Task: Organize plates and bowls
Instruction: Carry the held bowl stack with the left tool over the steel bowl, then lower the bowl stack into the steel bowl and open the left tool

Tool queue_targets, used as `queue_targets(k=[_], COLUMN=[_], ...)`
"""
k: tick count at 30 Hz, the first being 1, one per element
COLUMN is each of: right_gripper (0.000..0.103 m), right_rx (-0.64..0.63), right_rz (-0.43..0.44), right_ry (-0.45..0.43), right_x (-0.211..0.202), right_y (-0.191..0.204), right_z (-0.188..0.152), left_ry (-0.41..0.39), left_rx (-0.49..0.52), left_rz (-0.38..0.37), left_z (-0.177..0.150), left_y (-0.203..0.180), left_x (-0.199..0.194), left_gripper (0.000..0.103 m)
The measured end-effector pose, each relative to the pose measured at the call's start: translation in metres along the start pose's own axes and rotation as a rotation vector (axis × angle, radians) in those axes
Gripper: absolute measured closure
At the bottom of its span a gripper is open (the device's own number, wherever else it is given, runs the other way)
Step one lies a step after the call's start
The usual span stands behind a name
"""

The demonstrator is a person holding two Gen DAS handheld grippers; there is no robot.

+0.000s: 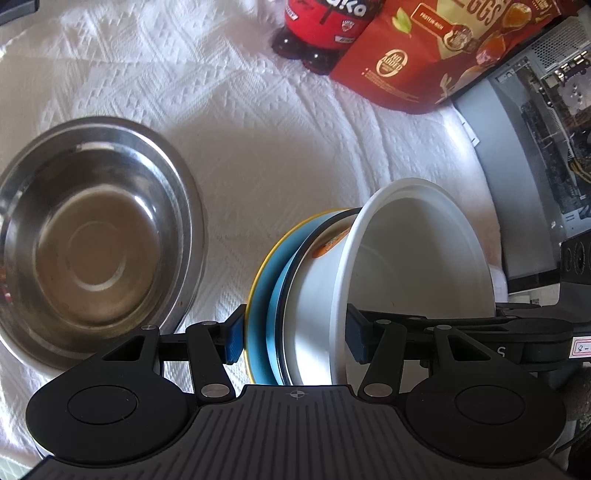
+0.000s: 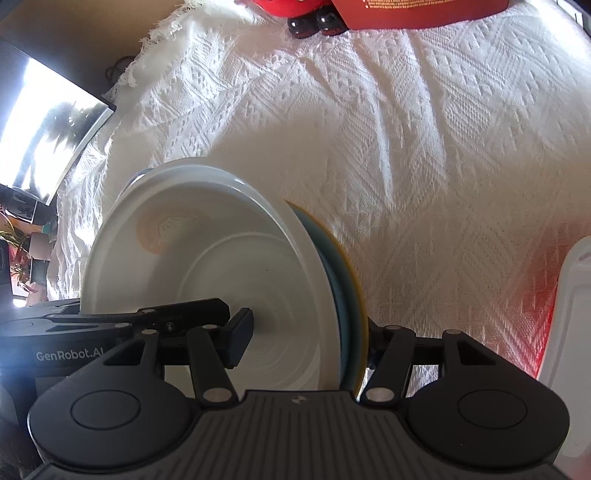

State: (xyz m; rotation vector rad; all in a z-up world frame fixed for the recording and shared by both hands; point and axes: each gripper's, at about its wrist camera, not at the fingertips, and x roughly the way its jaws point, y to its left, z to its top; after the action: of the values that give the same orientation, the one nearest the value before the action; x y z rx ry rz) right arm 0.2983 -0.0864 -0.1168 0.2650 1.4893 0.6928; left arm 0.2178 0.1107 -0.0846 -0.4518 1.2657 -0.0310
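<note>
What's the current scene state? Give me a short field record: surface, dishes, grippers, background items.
surface: white textured cloth
held stack: white bowl nested in a blue plate with yellow rim, stack tipped on edge
left gripper: jaws straddle the stack, a blue pad on each side at its rims
right gripper: straddles the same stack from the opposite side, one pad inside the bowl, the other behind the plate
loose dish: steel bowl, upright on the cloth, apart from the stack
background: red bottle, red egg pack
</note>
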Motion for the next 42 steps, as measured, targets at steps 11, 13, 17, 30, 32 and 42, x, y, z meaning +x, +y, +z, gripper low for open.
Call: queue_targets(k=[11,13,17,30,32,42], right_gripper=[0.044,0.044,0.044,0.045,0.043,0.041], right_rx=[-0.06,-0.102,-0.159,-0.221,-0.245,-0.317], right_rz=[-0.026,-0.02,0.007,-0.057,-0.081,-0.084], right_ry=[-0.039,-0.063,-0.078,0.06,0.064,0.02], right_x=[-0.031,-0.036,-0.027,0.084,0.09,0.087], right_y=[0.046,0.066,0.105,0.177,0.18,0.185], right_z=[0.022,0.029,0.043,0.063,0.06,0.062], left_ry=[-0.081,-0.114,-0.146,-0.118,-0.124,-0.125], left_rx=[-0.041,-0.05,-0.096,-0.197,-0.175,-0.218], left_rz=[-0.048,-0.031,0.001,0.094,0.098,0.068], left_z=[0.022,0.025,0.029,0.025,0.026,0.023], left_y=[0.025,0.037,0.073,0.161,0.158,0.174], left_x=[-0.063,-0.079,-0.098,-0.073,-0.074,-0.083], left_gripper=[0.046,0.046,0.046,0.045,0.045,0.057])
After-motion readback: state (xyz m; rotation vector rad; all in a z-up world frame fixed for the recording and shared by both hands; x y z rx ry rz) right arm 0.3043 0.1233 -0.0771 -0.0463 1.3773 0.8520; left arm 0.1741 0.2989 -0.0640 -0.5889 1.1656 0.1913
